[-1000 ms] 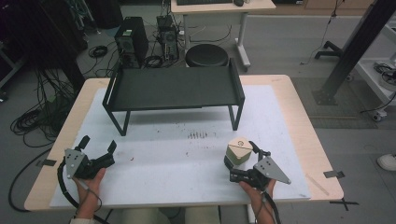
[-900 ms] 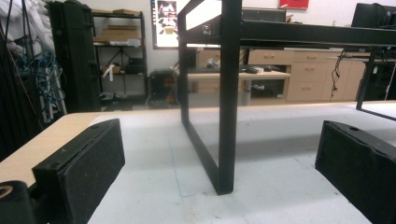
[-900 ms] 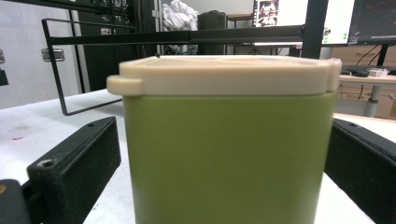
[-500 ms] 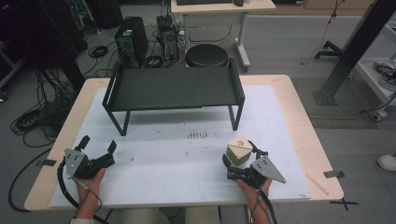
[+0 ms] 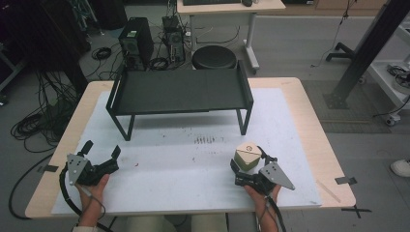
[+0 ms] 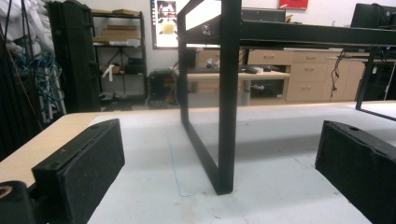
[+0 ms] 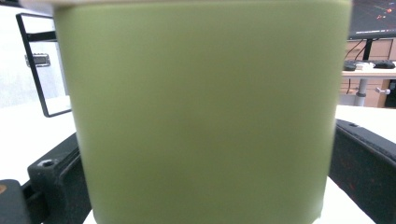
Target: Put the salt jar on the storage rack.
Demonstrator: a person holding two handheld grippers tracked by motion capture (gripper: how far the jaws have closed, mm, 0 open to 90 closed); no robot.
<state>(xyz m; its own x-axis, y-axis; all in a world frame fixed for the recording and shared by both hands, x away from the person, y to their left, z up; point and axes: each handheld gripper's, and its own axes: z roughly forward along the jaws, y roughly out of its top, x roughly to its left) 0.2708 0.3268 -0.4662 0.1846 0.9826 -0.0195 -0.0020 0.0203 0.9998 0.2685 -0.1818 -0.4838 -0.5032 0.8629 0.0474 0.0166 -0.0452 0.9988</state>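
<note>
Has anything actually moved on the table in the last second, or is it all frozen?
Almost frozen. The right gripper stays around the green container, perhaps shifted very slightly. The left gripper still rests open, holding nothing, and the black shelf has not moved.

We can read no text, label, brand or number anywhere. The green container (image 5: 247, 156) carries a small round mark on its lid, too small for us to make out. A dark row of marks on the white surface (image 5: 203, 159) is smudged and spells nothing we can read.
</note>
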